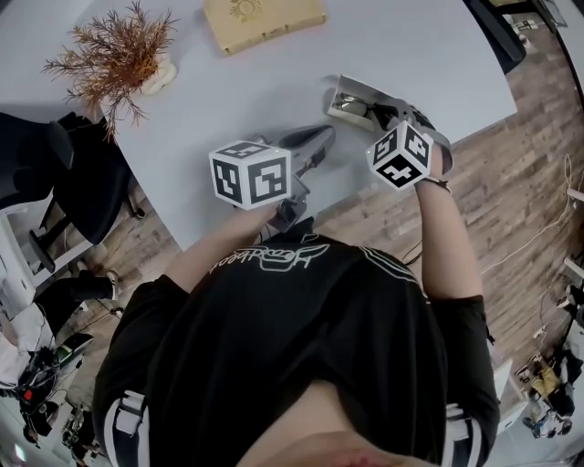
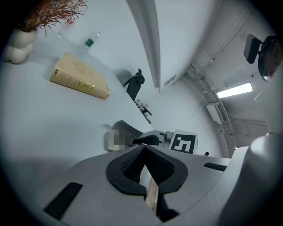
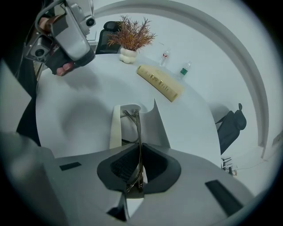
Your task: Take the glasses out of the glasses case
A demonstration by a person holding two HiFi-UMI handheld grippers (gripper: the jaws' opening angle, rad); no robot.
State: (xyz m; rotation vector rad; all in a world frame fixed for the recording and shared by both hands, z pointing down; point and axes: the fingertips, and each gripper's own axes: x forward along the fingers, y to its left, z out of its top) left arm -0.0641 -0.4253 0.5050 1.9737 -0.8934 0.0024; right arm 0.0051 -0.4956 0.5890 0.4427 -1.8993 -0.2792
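The open white glasses case (image 1: pixel 345 91) lies near the table's right front edge. A dark-framed pair of folded glasses (image 3: pixel 132 120) stands on edge over the open case (image 3: pixel 116 128), and my right gripper (image 3: pixel 139 149) is shut on its near end. From above, the right gripper (image 1: pixel 394 117) reaches in over the case from the near side, and the glasses (image 1: pixel 359 108) show dark inside it. My left gripper (image 1: pixel 310 146) hovers just left of the case, shut, holding nothing. In the left gripper view, its jaws (image 2: pixel 144 149) point towards the case (image 2: pixel 126 131).
A tan book (image 1: pixel 263 20) lies at the table's far side, a dried plant in a white vase (image 1: pixel 119 50) at the far left. Two small bottles (image 3: pixel 185 68) stand beyond the book. A black chair (image 1: pixel 78 173) is left of the table; wooden floor (image 1: pixel 511 210) lies to the right.
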